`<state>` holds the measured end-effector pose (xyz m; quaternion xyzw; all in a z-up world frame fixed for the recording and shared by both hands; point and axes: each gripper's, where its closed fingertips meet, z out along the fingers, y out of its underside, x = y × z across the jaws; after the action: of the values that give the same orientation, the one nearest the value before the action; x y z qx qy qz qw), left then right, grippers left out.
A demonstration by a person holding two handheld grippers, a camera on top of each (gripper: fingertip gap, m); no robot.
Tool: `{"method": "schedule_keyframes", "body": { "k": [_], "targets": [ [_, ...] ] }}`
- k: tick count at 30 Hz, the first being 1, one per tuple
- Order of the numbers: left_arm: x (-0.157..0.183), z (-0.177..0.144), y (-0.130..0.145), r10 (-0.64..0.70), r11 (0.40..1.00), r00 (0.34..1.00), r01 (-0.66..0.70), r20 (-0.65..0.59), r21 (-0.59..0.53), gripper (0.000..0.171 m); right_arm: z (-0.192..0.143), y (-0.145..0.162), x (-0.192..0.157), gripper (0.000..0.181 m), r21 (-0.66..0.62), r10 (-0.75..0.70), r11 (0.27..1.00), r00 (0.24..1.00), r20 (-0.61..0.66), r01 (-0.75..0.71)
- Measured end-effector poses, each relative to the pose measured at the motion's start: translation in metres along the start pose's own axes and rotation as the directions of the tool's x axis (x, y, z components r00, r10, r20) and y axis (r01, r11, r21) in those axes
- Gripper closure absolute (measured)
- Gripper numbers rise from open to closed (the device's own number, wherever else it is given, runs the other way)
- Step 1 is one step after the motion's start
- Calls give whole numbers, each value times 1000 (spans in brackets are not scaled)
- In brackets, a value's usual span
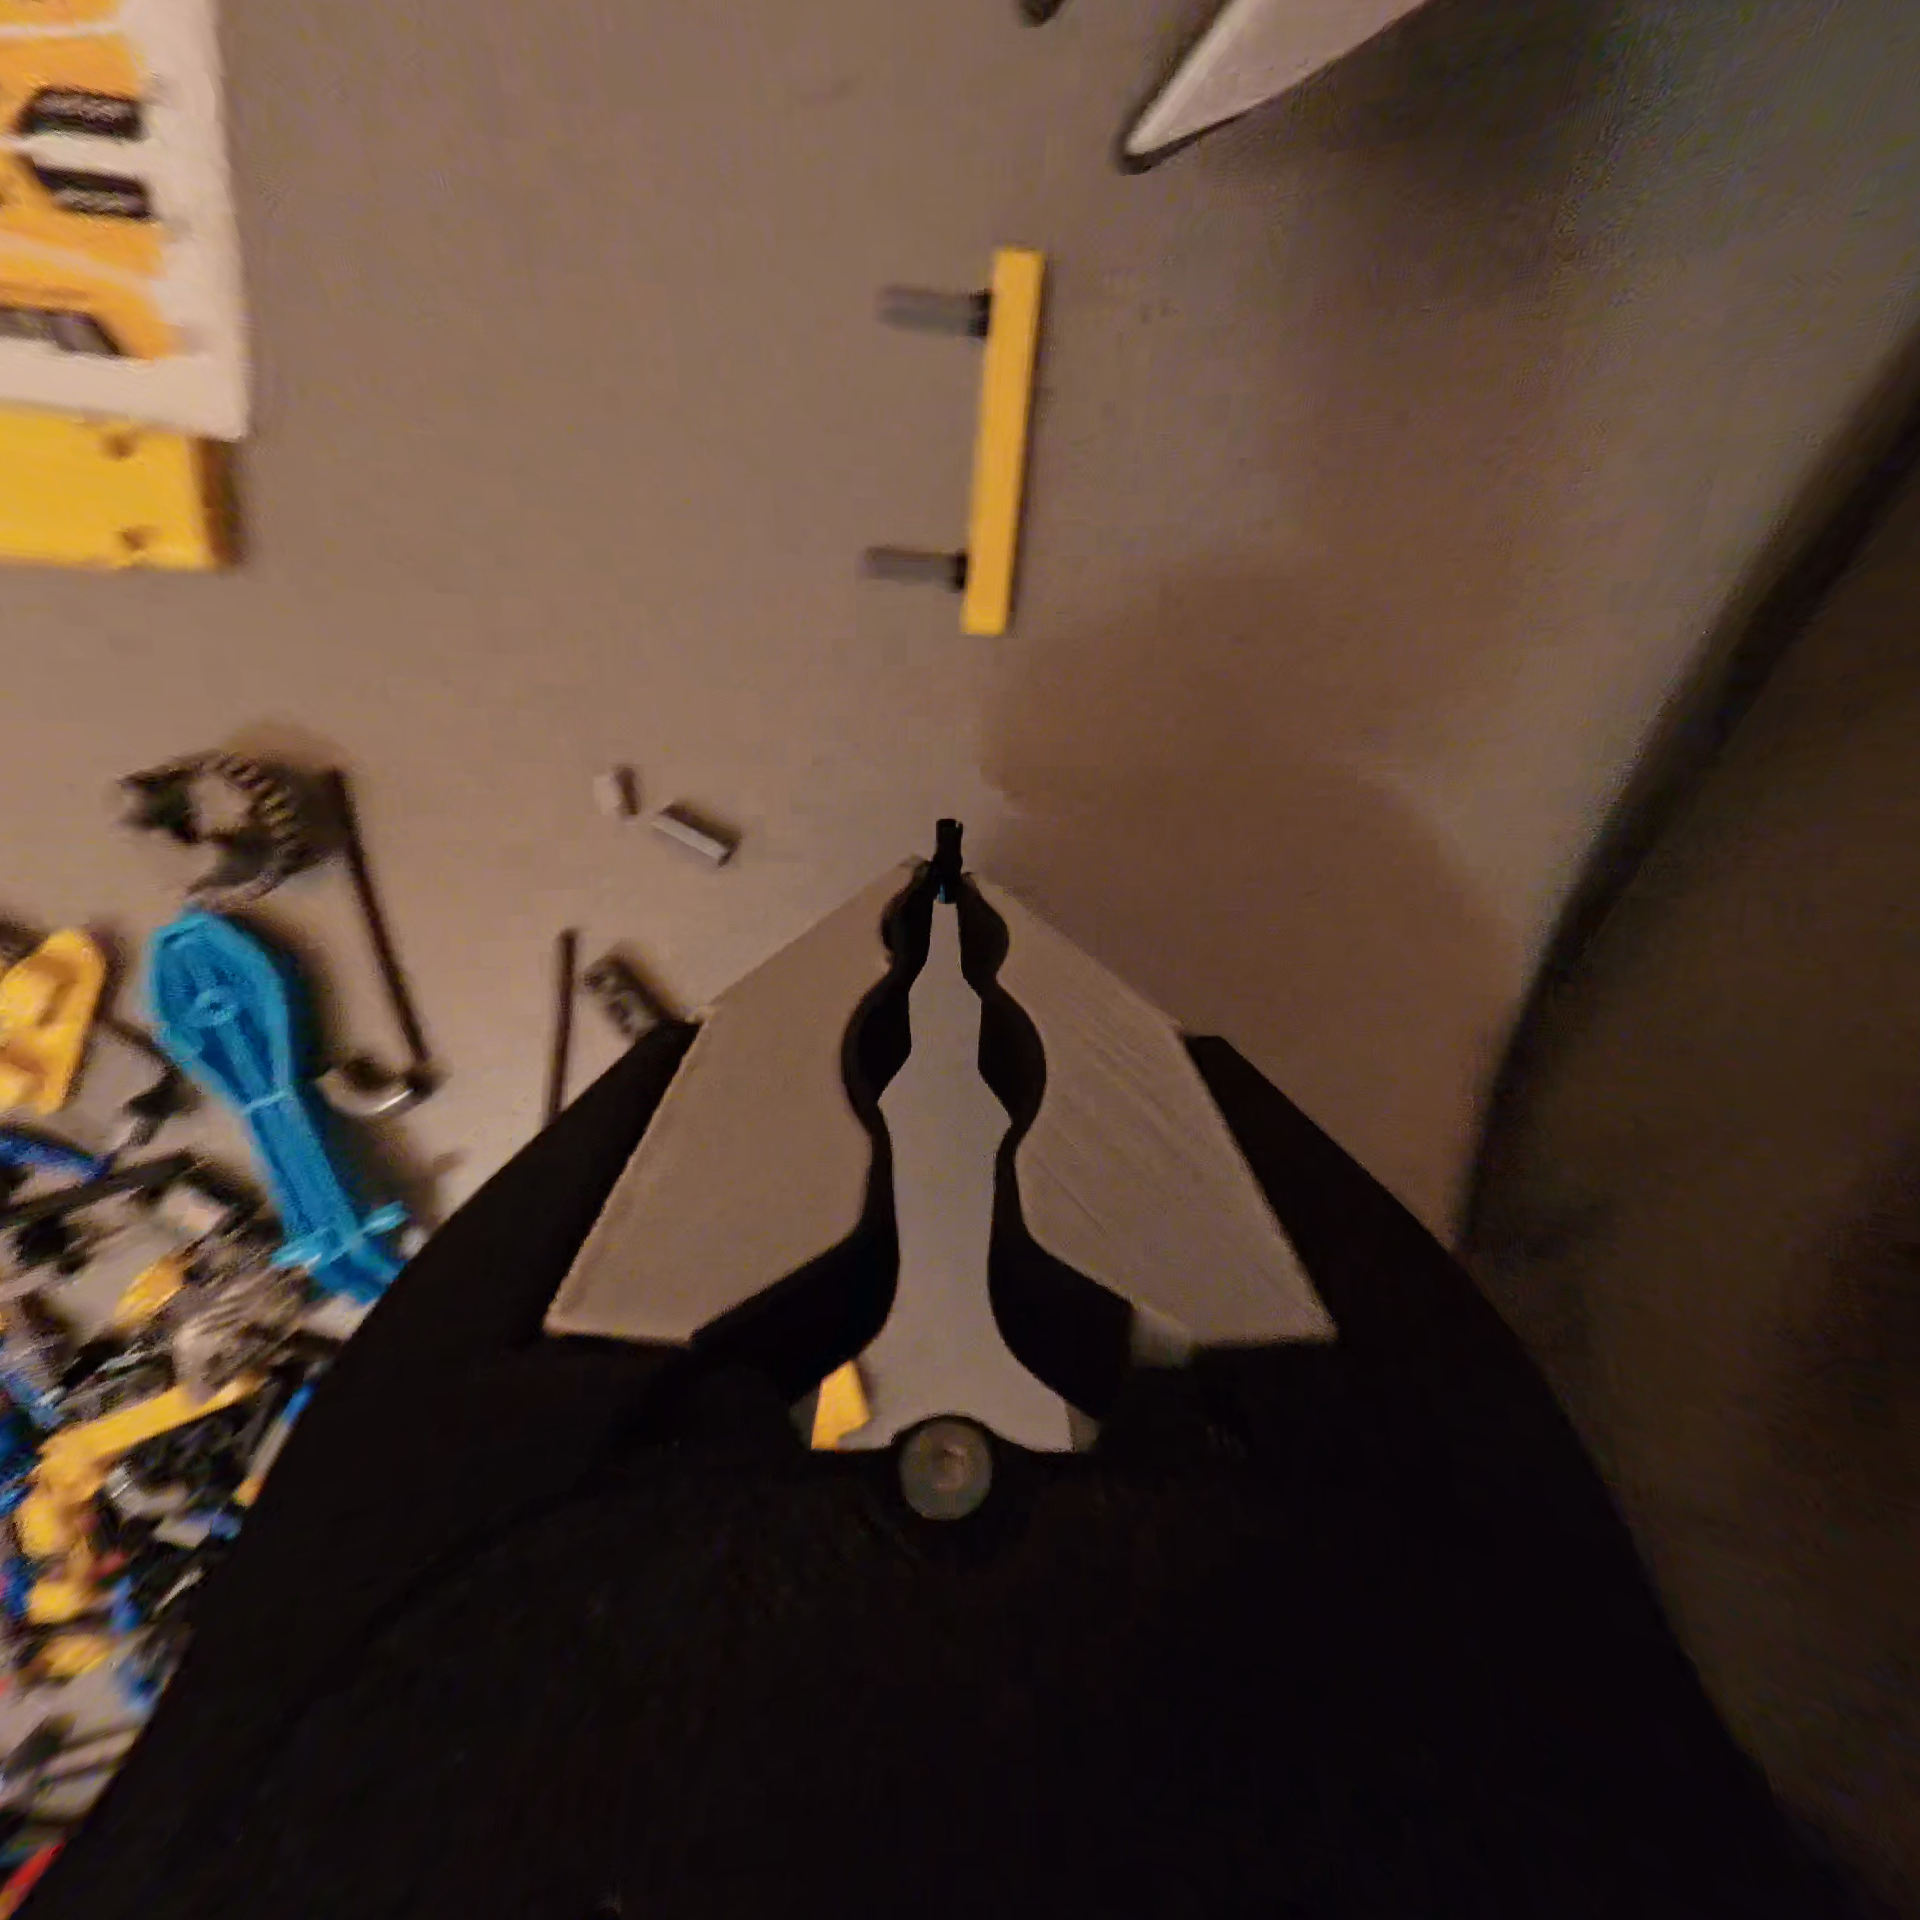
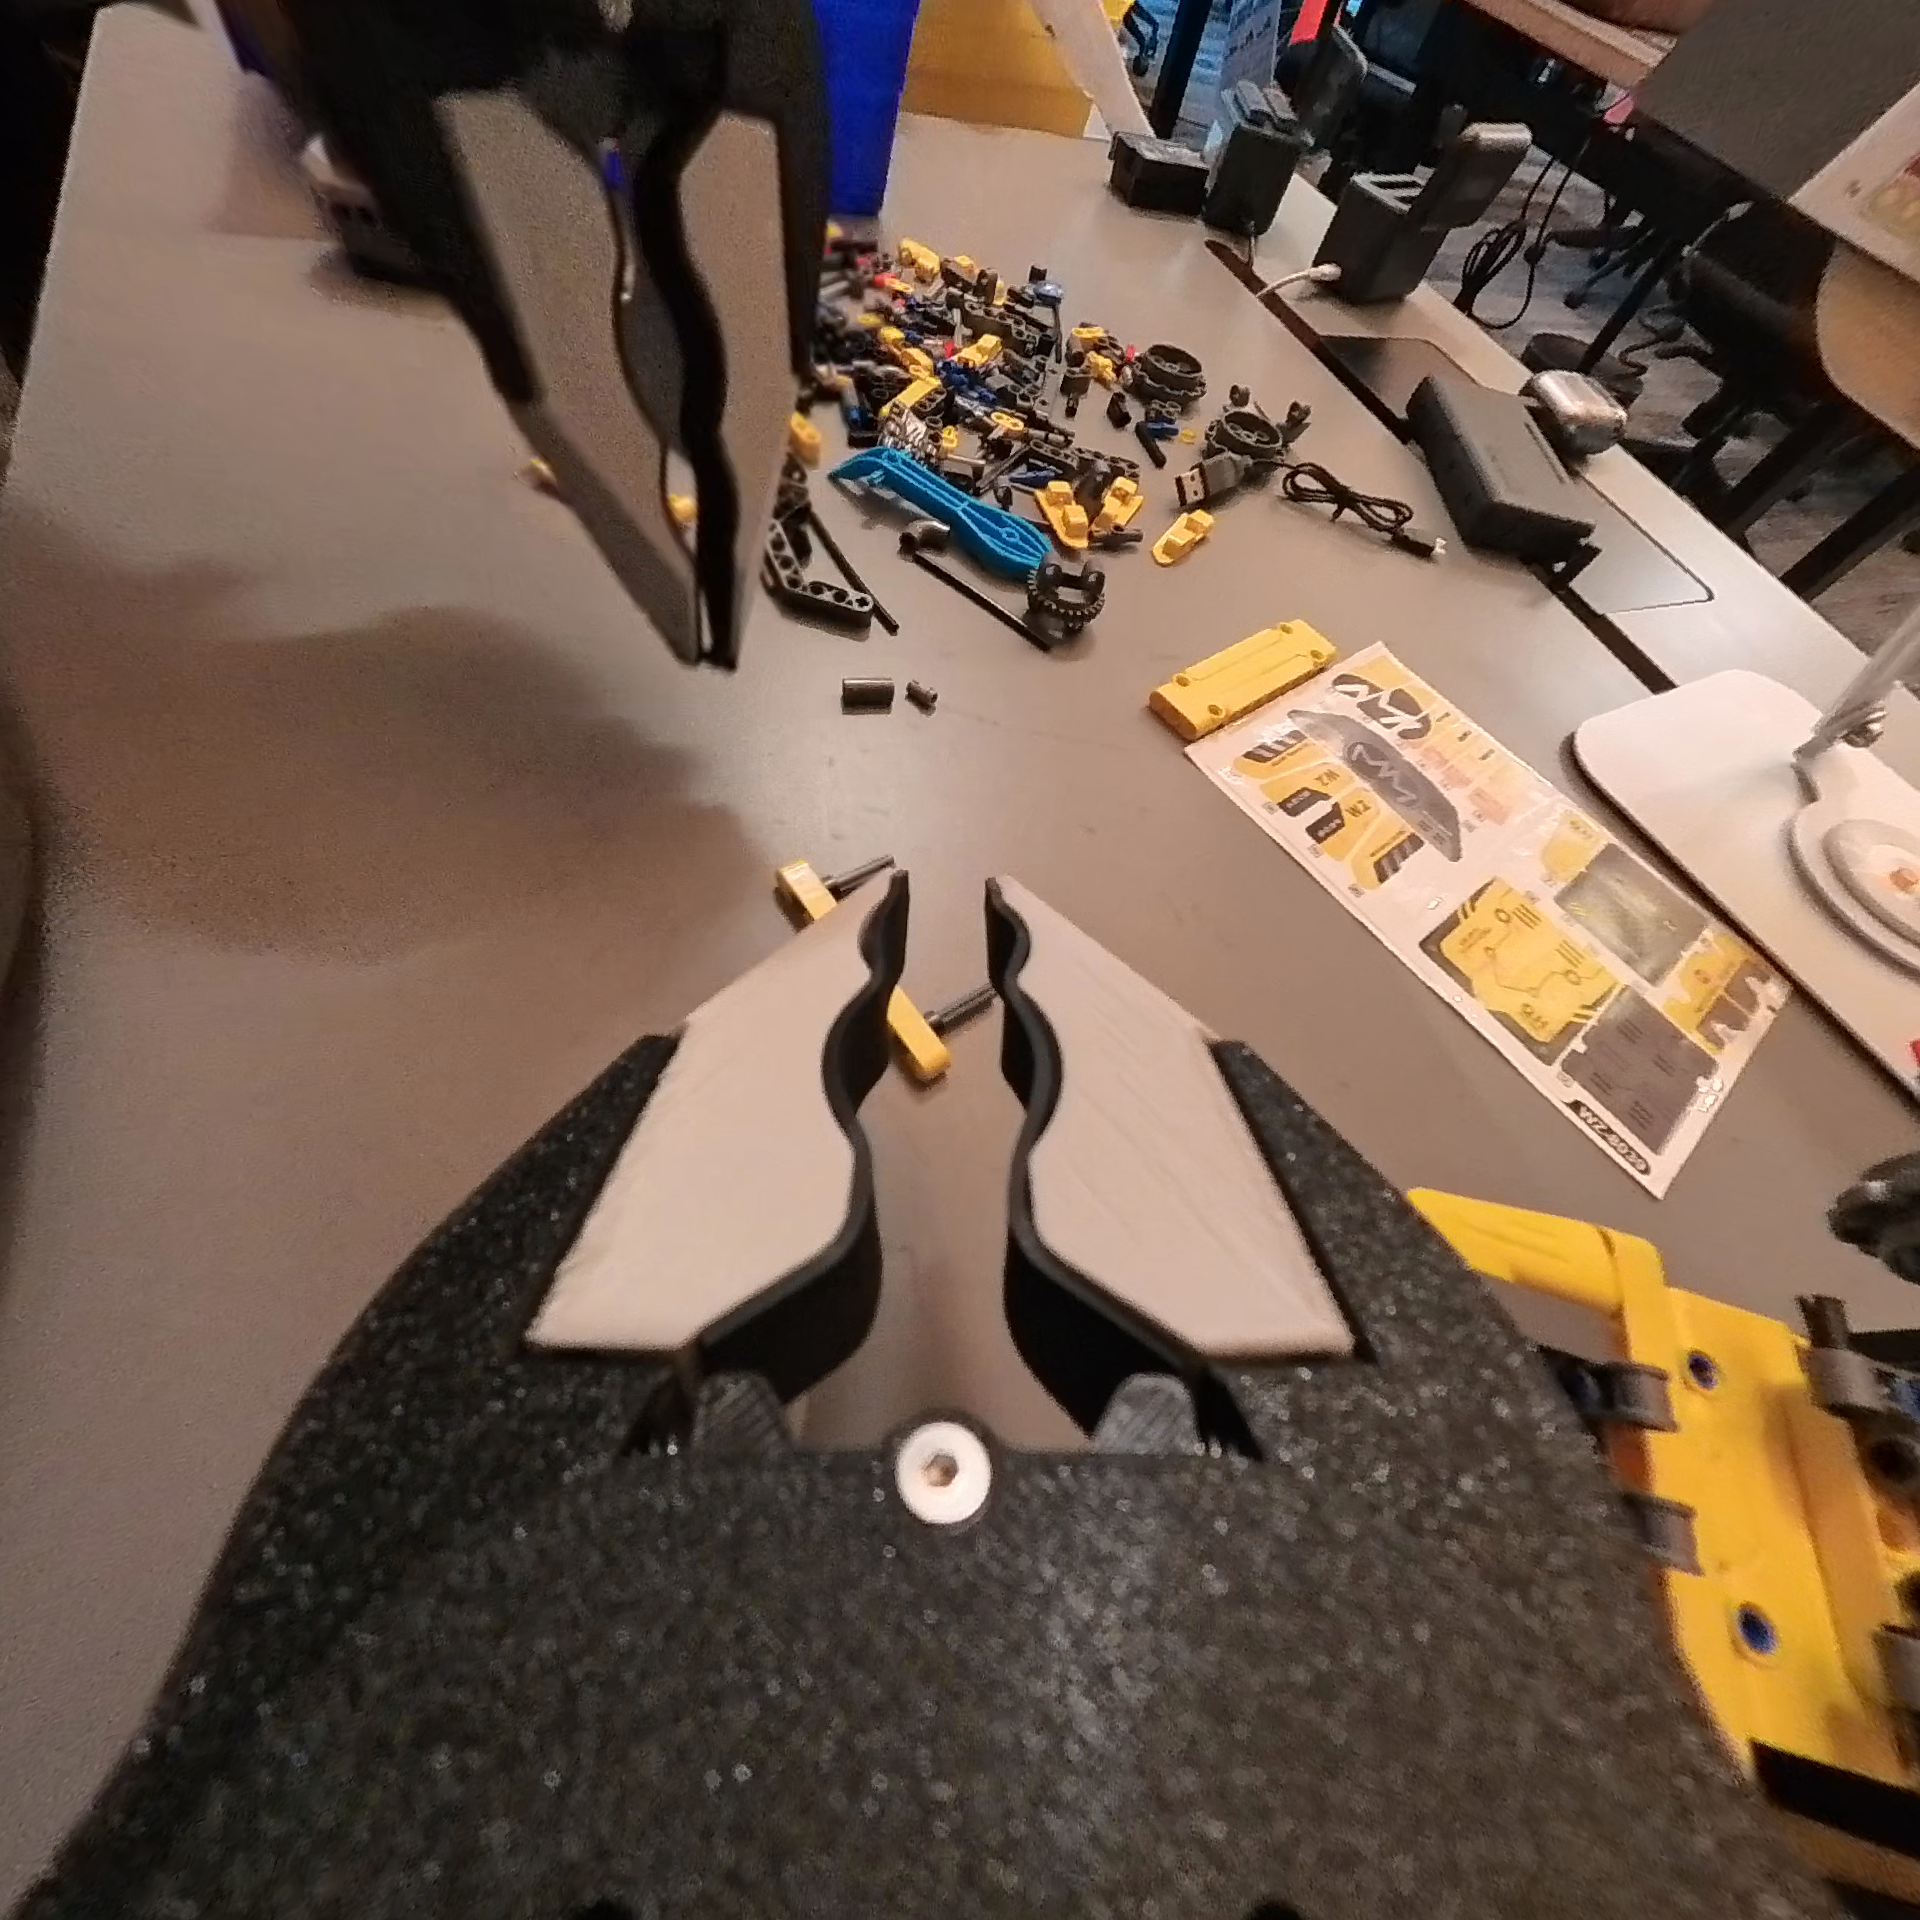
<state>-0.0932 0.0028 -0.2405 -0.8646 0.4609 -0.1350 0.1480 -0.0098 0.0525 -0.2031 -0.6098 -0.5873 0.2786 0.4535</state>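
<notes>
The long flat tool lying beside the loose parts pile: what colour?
Bright blue plastic tool, sharpest in the right wrist view.

A grey counter [image 2: 312, 935] carries a heap of small yellow, black and blue building pieces [image 2: 997, 364]. A blue flat tool [image 2: 956, 509] lies at the heap's near edge. A yellow panel [image 2: 1242, 681] lies just beside a printed sheet [image 2: 1486, 894]. Two small dark sleeves [image 2: 883, 693] lie apart from the heap. A black cable [image 2: 1351, 504] lies right of the heap, and a white stand base [image 2: 1704, 790] lies beyond the sheet.
</notes>
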Motion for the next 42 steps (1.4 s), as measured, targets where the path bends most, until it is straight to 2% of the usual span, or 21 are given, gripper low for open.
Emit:
{"method": "schedule_keyframes", "body": {
  "k": [3,7,13,23,26,30,34,37,39,42],
  "targets": [
    [11,10,-6,-26,999,1000,26,-3,27,169,-1,-1,0,167,3,-10,1000,1000,-9,10],
    [2,18,-3,-54,998,997,51,61,42,169,-3,-4,0,168,13,-12,1000,1000,-11,12],
    [-1,25,1,-85,995,992,80,93,56,169,-4,-5,1,168,14,-25,1000,999,-21,25],
    [-3,11,3,-152,984,987,147,48,96,161,-3,-4,-1,168,8,-35,999,999,-20,36],
    [-31,-16,8,-177,980,972,159,158,121,159,-4,-5,-1,168,11,-34,999,999,-20,35],
    [-92,-72,21,-264,957,907,205,328,203,154,-5,-7,-3,168,13,-41,999,999,-19,41],
    [-163,-133,50,-442,891,798,339,409,302,150,-6,-8,-3,168,15,-51,999,998,-24,51],
    [-218,-164,94,-534,843,685,474,496,253,143,-6,-8,-3,167,16,-45,999,999,-22,46],
    [-247,-170,117,-592,796,640,558,489,234,143,-6,-8,-3,168,19,-44,999,999,-21,45],
    [-274,-154,131,-714,694,606,681,351,235,145,-5,-8,-2,167,19,-41,999,999,-22,41]
  ]
}}
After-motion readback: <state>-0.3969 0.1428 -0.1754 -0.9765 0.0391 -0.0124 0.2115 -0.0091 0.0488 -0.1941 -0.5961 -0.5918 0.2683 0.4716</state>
